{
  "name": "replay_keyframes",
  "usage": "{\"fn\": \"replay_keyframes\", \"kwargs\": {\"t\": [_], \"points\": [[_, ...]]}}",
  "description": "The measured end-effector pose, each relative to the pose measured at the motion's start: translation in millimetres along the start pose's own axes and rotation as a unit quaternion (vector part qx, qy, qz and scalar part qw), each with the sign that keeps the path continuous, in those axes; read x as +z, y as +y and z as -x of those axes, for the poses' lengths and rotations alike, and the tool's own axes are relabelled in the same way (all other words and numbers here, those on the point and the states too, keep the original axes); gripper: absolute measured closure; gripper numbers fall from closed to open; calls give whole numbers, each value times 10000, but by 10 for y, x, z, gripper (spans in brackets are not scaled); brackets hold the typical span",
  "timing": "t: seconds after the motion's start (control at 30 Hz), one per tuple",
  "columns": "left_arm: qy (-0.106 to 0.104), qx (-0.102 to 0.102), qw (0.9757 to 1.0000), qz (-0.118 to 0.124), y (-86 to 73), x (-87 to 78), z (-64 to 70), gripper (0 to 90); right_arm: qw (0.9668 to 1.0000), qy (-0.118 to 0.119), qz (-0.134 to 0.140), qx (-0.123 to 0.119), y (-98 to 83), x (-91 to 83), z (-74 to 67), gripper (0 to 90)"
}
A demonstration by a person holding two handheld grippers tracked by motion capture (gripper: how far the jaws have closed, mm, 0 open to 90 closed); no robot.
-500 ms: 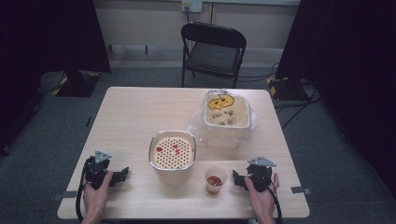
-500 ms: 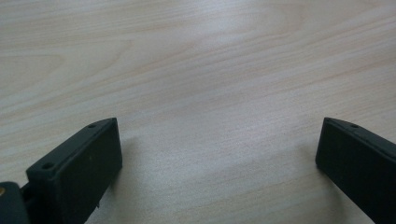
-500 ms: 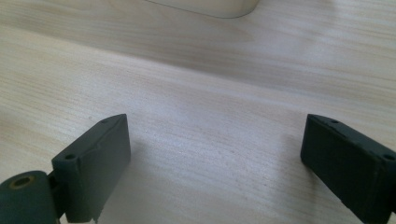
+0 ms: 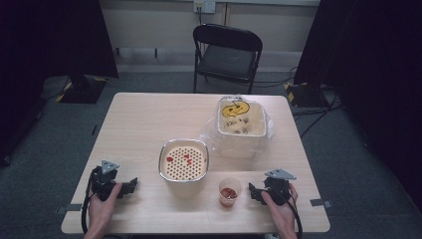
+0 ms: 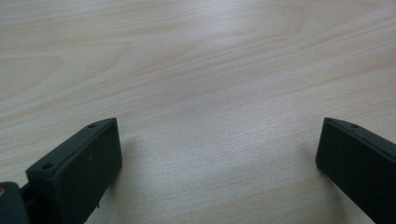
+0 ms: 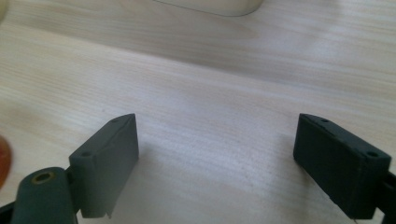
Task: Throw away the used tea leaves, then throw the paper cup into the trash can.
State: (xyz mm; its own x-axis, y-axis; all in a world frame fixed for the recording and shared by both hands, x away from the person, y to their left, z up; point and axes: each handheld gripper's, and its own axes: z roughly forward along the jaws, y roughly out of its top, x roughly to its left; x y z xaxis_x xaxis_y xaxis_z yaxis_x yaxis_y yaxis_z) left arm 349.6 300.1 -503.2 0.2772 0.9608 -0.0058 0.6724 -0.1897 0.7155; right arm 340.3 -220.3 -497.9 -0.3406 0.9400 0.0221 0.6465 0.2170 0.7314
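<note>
Claws both rest on the bench (image 4: 144,124) with jaws wide apart and empty, left claw (image 4: 130,186) near-left, right claw (image 4: 252,191) just beside the small cup (image 4: 229,191); approach it level so you don't tip it.

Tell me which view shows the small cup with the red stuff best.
The high view: the small cup appears whole, standing on the table between the strainer bowl and the right gripper. The right gripper view catches just a blurred orange-red sliver at its left edge, likely the cup. The left gripper view looks at bare tabletop.
</note>
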Motion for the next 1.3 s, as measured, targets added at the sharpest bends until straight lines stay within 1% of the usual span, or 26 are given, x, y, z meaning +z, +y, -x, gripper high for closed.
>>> {"fn": "replay_keyframes", "kwargs": {"t": [0.03,0.07,0.13,0.2,0.3,0.33,0.37,0.4,0.43,0.5,0.53,0.57,0.6,0.7,0.73,0.8,0.83,0.87,0.9,0.93,1.0,1.03,1.17,1.2,1.27,1.3], "points": [[0,0,10000,0,0,0,0,0,10000,0,0,0,0,0,0,133],[1,0,10000,-2,0,0,0,0,10000,32,-6,62,-8,-16,2,133],[1,-2,10000,-1,0,0,0,0,9998,200,-34,86,-18,-97,-1,139],[1,0,10000,-2,0,0,0,0,9997,238,-13,97,-19,-124,-3,140],[1,-1,10000,-2,0,0,0,0,9990,440,27,68,-36,-219,-26,154],[1,-1,10000,-3,0,-1,0,0,9987,513,15,33,-38,-249,-44,160],[0,-1,10000,1,0,0,0,0,9977,678,-5,-94,-43,-317,-88,169],[2,0,10000,-2,0,0,0,0,9977,678,-5,-94,-43,-317,-88,169],[2,-2,10000,-1,0,0,0,0,9971,739,-13,-157,-56,-355,-113,169],[1,-2,10000,-1,0,0,0,0,9951,956,2,-236,-114,-439,-182,178],[1,-2,10000,-1,0,0,0,0,9951,956,2,-236,-114,-439,-182,178],[1,0,10000,-3,0,-1,0,0,9937,1074,31,-315,-126,-467,-245,179],[1,-2,10000,1,0,0,0,0,9937,1074,31,-315,-126,-467,-245,179],[2,-2,10000,0,0,0,0,0,9905,1292,101,-467,-100,-494,-348,185],[2,0,10000,0,0,0,0,0,9887,1412,118,-500,-88,-499,-381,195],[-1,4,10000,-2,0,0,-1,0,9859,1561,172,-570,-70,-503,-447,206],[-1,4,10000,-3,0,0,-1,0,9834,1674,184,-682,-57,-495,-510,206],[-1,4,10000,-3,0,0,-1,0,9834,1674,184,-682,-57,-495,-510,206],[1,-1,10000,0,0,0,0,0,9806,1811,205,-722,-29,-475,-566,206],[-3,4,10000,-1,0,0,-1,0,9802,1837,221,-707,-17,-470,-584,207],[2,-2,10000,-1,0,0,0,0,9779,1936,263,-741,17,-438,-628,209],[2,-2,10000,-1,0,0,0,0,9779,1936,263,-741,17,-438,-628,209],[1,-1,10000,1,0,0,0,0,9757,1998,295,-853,82,-335,-728,211],[1,-1,10000,0,0,0,0,0,9734,2130,291,-790,105,-275,-749,221],[-1,5,10000,-1,0,0,-1,0,9731,2142,306,-794,112,-255,-761,228],[-3,5,10000,-1,0,0,-1,0,9724,2141,339,-868,120,-229,-783,243]]}}
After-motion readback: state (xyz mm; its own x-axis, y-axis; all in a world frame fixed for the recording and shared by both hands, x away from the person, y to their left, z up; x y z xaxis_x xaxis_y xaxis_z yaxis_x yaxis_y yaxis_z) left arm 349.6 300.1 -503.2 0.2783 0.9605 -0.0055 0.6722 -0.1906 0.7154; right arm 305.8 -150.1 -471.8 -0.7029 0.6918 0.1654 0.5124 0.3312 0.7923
